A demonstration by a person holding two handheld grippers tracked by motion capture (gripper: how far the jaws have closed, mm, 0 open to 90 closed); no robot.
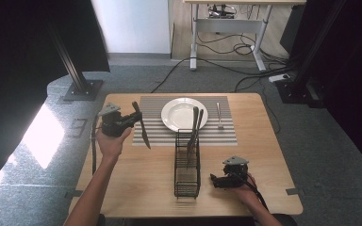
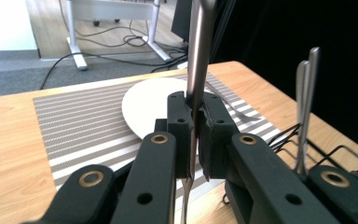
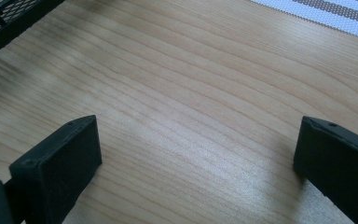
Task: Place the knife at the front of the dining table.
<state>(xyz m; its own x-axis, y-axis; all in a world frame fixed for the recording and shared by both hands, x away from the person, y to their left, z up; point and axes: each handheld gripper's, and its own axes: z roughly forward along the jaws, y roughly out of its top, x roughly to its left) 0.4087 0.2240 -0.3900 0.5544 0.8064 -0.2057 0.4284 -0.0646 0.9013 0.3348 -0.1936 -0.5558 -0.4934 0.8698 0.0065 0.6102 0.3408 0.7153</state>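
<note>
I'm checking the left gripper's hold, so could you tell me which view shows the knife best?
The high view: the whole knife shows, hanging from the left gripper. The left gripper view shows just its midsection clamped between the jaws; the right gripper view adds nothing.

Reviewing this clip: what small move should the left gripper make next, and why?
Probably lower the knife onto the striped placemat left of the plate. The left gripper is shut on the knife above that bare spot; a fork already lies right of the plate, and the right gripper rests open on the table.
</note>
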